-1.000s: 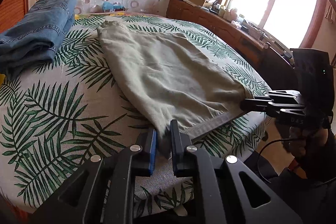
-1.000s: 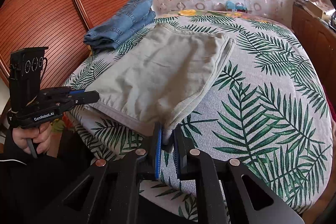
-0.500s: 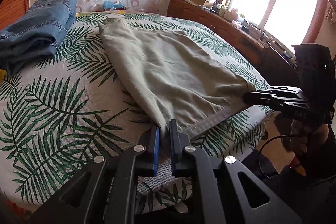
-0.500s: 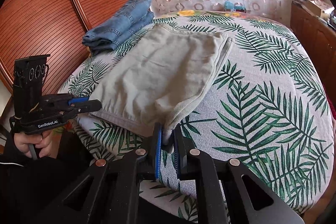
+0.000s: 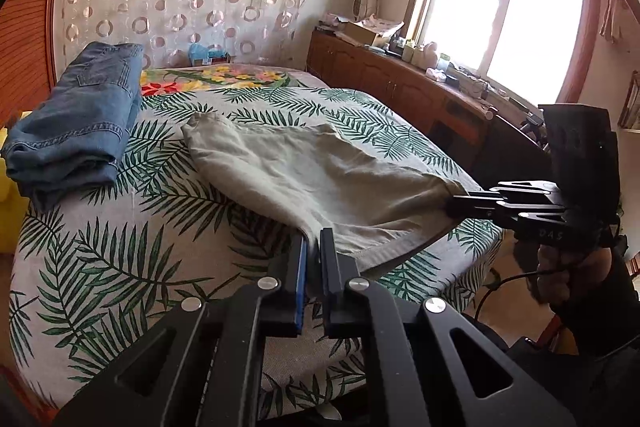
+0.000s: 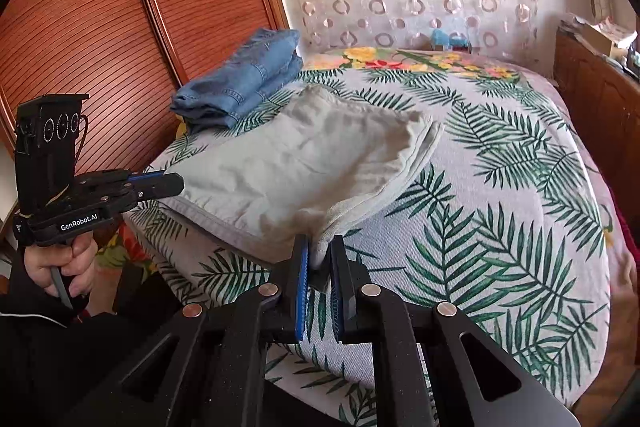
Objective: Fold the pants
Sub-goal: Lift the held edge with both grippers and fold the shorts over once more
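Pale grey-green pants lie folded on the palm-leaf bedspread, also shown in the right wrist view. My left gripper is shut on the near left corner of the pants' near edge. My right gripper is shut on the other near corner. Both corners are lifted off the bed, and the near edge hangs taut between them. The right gripper shows in the left wrist view, and the left gripper in the right wrist view.
Folded blue jeans lie at the bed's far left, also seen in the right wrist view. A wooden wardrobe stands left of the bed. A cluttered wooden sideboard runs under the window on the right.
Both grippers have risen, lifting the pants' near edge off the bed and drawing it forward. The far part of the pants still lies on the bedspread.
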The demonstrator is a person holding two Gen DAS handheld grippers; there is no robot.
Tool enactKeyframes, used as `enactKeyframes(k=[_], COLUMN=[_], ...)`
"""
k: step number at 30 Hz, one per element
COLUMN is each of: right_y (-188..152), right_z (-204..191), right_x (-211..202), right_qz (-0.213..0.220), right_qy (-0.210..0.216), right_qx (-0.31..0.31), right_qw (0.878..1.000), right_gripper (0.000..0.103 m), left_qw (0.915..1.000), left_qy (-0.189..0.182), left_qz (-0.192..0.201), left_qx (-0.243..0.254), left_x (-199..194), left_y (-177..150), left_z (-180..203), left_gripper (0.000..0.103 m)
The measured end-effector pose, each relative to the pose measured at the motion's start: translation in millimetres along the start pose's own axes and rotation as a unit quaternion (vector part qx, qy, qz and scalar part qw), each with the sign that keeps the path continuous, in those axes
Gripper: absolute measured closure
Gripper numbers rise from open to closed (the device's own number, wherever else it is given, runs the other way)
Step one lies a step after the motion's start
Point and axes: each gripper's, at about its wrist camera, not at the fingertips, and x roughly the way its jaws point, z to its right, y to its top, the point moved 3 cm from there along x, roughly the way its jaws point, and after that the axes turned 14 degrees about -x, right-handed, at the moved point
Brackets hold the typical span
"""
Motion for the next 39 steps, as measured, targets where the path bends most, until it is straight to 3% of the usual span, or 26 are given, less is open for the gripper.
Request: enactKeyframes(k=[9,15,39], right_y=[5,14,100], right_z=[1,5,75], right_x=[-20,-20,87], right_qz=[0.020,0.029,0.038], right_qy=[-0.005,-0.006,-0.075], right_qx=[-0.006,-0.011,0.004], right_qw=[1.000,1.000,0.996], right_gripper=[0.093,0.094,0.095], left_qw=[0.9998,0.9996,0.9976], left_qy=[-0.012,-0.009,0.035], left_qz=[0.016,0.027,0.060], left_qx=[0.007,0.003,0.002], left_x=[-14,0,75], left_y=[9,27,137], left_z=[11,5,-24], left_gripper=[0.097,0.097,0.098])
